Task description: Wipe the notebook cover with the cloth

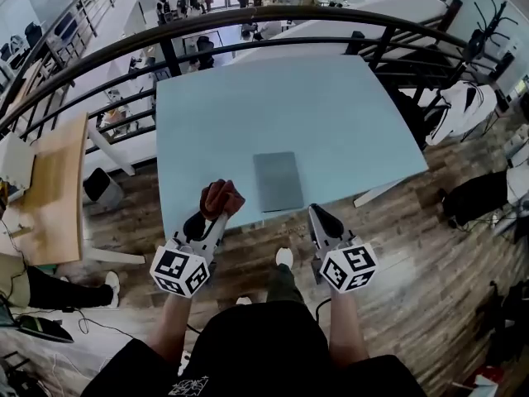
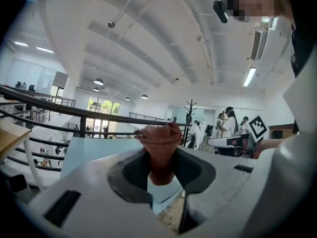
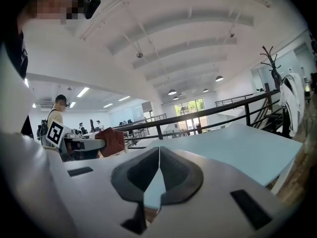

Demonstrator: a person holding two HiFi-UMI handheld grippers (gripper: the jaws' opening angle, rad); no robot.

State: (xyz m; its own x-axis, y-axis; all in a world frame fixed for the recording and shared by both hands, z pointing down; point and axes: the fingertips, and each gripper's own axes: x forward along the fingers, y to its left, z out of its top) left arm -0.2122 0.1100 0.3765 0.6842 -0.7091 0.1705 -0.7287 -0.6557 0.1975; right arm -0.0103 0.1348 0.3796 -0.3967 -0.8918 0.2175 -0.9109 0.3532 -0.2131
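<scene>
Left gripper clamps bunched cloth | right gripper closed, empty | notebook lies just forward-right of cloth, long axis pointing away, apparently untouched.

Notebook on table — cloth front-left

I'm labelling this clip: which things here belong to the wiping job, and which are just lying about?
Job: cloth, clamped in the left tool; grey notebook on the blue table; right tool, shut, empty.
Lying about: wooden side table; black railing; coat rack.
</scene>
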